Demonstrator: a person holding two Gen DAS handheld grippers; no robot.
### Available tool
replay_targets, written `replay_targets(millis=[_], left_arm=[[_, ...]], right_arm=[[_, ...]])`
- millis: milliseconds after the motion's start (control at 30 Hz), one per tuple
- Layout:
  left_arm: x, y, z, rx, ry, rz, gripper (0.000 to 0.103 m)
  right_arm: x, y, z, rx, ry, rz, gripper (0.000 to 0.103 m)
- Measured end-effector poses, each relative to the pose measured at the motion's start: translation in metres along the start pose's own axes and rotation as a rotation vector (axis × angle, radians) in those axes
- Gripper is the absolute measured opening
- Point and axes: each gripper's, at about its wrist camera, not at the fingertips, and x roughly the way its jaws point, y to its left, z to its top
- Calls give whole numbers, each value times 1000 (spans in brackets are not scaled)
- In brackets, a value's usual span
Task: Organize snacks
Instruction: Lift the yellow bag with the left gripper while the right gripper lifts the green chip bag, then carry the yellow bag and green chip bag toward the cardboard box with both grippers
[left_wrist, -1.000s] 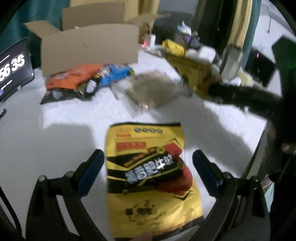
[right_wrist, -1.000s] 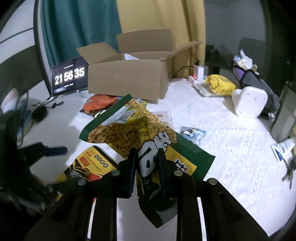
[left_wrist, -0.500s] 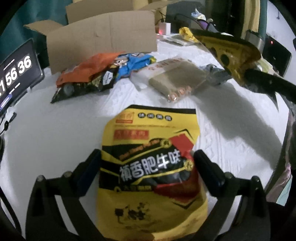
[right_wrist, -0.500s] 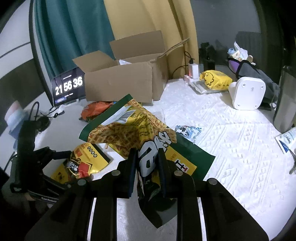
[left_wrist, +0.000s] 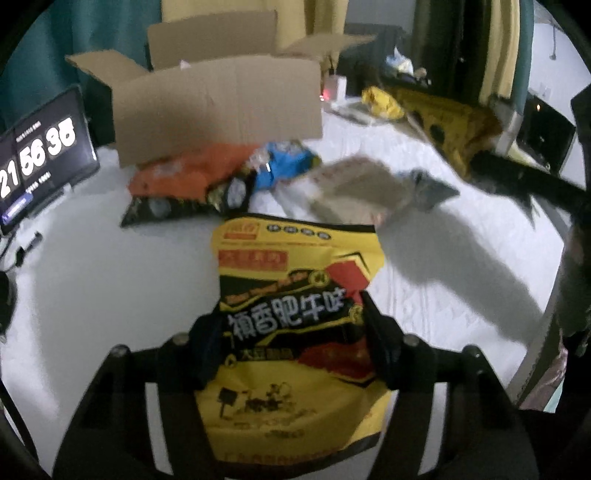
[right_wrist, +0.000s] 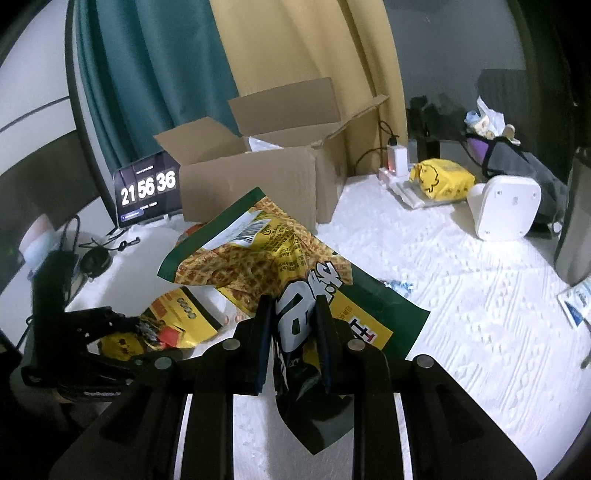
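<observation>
A: Left wrist view first — we count one yellow snack bag (left_wrist: 295, 306) between the fingers of the left claw (left_wrist: 291, 332). The jaws are closing and both pads already press its sides, so we call it grasped.

B: And its long axis?

A: It runs straight away from the camera toward the cardboard box (left_wrist: 218, 107), top seam farthest from us, the printed characters reading upright across it.

B: On the right wrist view we see one green waffle bag (right_wrist: 295, 295), clenched tight in the right claw (right_wrist: 293, 332) and lifted off the white counter (right_wrist: 480, 314). Its long axis slants from lower right up to upper left, the far corner aimed at the clock tablet (right_wrist: 147, 194).

A: Other loose packets on the counter — we count one orange (left_wrist: 184, 177), one blue (left_wrist: 284, 166), one pale tan (left_wrist: 362, 184), all in front of the single box.

B: One box, flaps open.
</observation>
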Motion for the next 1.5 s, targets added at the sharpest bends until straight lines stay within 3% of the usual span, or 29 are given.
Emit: replay_targets(millis=[333, 700, 1500], left_arm=[[-30, 25, 36, -11, -109, 34, 65], [-36, 63, 74, -41, -198, 57, 66], [-36, 99, 167, -10, -380, 92, 66]], right_arm=[[11, 10, 29, -37, -18, 7, 24], [28, 17, 70, -80, -38, 0, 24], [63, 27, 159, -170, -129, -19, 24]])
